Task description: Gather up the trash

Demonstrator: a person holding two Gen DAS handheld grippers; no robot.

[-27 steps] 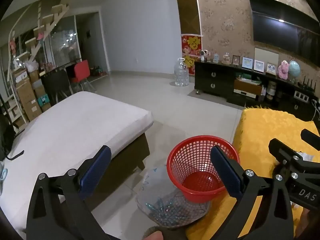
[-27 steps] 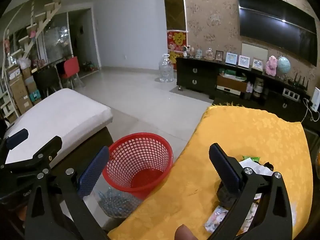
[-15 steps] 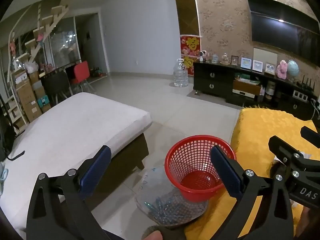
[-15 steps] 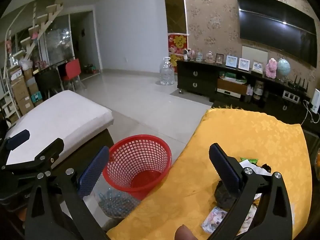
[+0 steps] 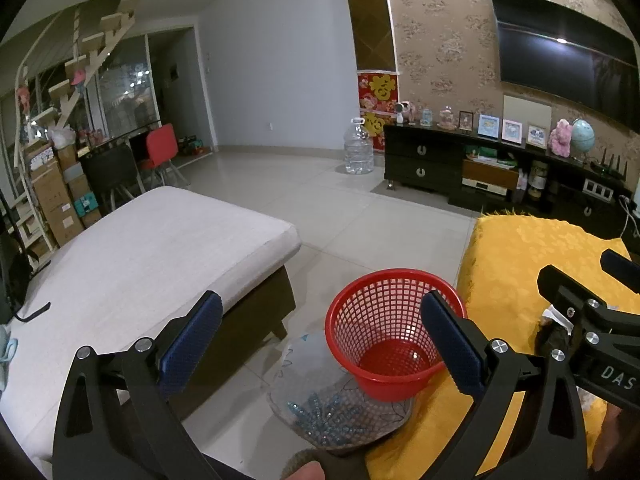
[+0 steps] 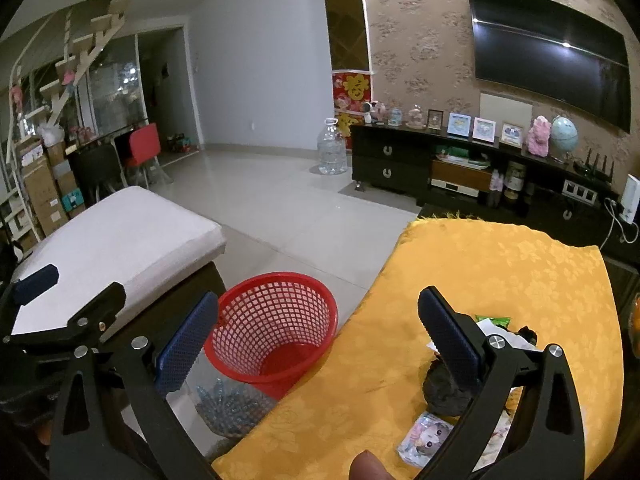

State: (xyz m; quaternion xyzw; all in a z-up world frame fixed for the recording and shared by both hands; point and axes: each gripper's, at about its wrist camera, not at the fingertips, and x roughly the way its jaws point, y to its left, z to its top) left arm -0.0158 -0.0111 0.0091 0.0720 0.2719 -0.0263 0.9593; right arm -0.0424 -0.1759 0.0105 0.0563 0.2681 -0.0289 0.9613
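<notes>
Left gripper: the black two-finger left gripper (image 5: 322,344) with blue ribbed pads has its fingers wide apart, nothing between them, held above the floor beside the table edge.
Right gripper: the black two-finger right gripper (image 6: 318,340) with blue ribbed pads, fingers likewise spread wide and bare, hangs over the near edge of the table.
Trash pile: on the yellow patterned tablecloth (image 6: 500,264), behind the right gripper's right finger, lie a dark crumpled lump (image 6: 442,390), a small glossy cartoon-printed packet (image 6: 426,438) nearest the camera, white paper scraps (image 6: 490,326) and a green wrapper (image 6: 496,320) at the far side of the heap.
Bin: the red plastic mesh waste basket (image 5: 390,328) stands on the floor just beside the table's left edge, upright, with nothing visible inside.
Under the bin: a clear plastic bag of blue pieces (image 5: 324,412) lies on the tiles, touching the basket's base.
Left side: a low grey-white cushioned bench (image 5: 140,256) on dark legs.
Far floor: a large clear water jug (image 5: 359,148) stands on the pale tiles near the black TV cabinet (image 5: 424,160).
Far wall: a black flat television (image 5: 560,52) hangs above the cabinet.
</notes>
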